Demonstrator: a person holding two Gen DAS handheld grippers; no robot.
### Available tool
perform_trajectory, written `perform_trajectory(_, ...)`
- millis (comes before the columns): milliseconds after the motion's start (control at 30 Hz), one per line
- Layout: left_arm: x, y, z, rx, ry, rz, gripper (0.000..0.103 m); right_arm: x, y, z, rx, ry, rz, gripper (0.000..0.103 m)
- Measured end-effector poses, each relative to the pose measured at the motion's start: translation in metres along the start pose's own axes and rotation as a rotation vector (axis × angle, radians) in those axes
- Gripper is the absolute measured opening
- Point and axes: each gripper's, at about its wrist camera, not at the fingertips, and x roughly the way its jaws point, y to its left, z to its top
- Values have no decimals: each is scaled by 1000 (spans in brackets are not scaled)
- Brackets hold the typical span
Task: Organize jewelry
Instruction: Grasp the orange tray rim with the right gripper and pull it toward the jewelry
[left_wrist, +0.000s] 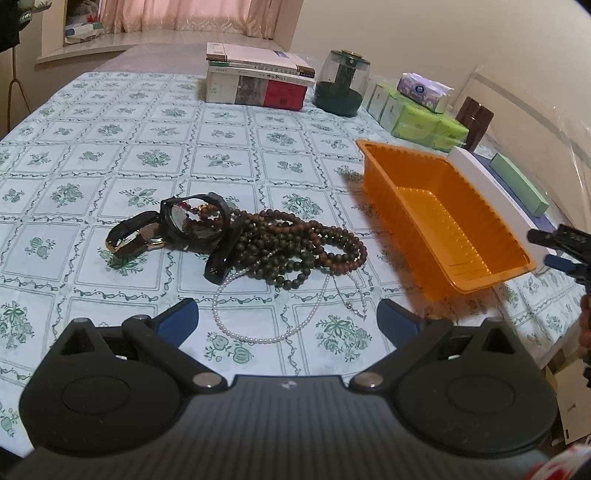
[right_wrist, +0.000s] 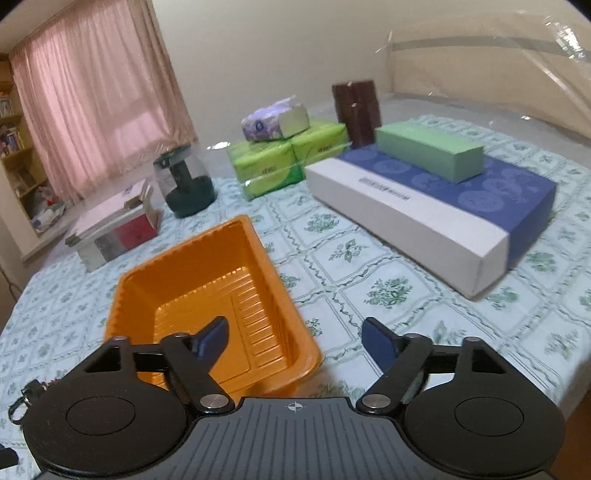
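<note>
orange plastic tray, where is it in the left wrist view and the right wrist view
Left wrist view: the orange plastic tray lies at right of centre, right of the jewelry pile.
Right wrist view: the tray sits lower left of centre, just beyond the jaws.
Shared landmark: the dark green glass jar.

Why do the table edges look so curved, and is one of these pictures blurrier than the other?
Both views use fisheye lenses, bending the table's edges. The left wrist view is sharp: single beads in the jewelry pile show. The right wrist view is softer, smearing the orange tray rim and the blue-and-white box lettering.
</note>
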Motion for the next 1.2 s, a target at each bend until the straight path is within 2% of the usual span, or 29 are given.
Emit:
perform_trajectory(33,2,0,1,-3,-2,-6,102,8,-3,1,-2,19,11,64)
perform_trajectory(167,10,-3,5,-14,-3,-38,101,36,-17,1,1,84,45,54)
perform_trajectory(233,14,-6,6,-8,1,-50,101,47,-21,0,8,110,52,42)
perform_trajectory(533,32,-14,4,15,46,-48,100,68,-17,-4,-23,155,88,15)
perform_trajectory(633,34,-15,2,19,57,-45,100,66,-13,-3,-34,151,84,14)
perform_trajectory(900,32,-19,0,36,55,-55,100,63,-14,5,-9,208,83,11)
perform_trajectory(933,32,-18,-1,36,55,-55,99,62,-13,6,-23,212,86,6)
perform_trajectory(1200,24,-9,-3,31,41,-45,97,44,19,7,-225,199,25,5)
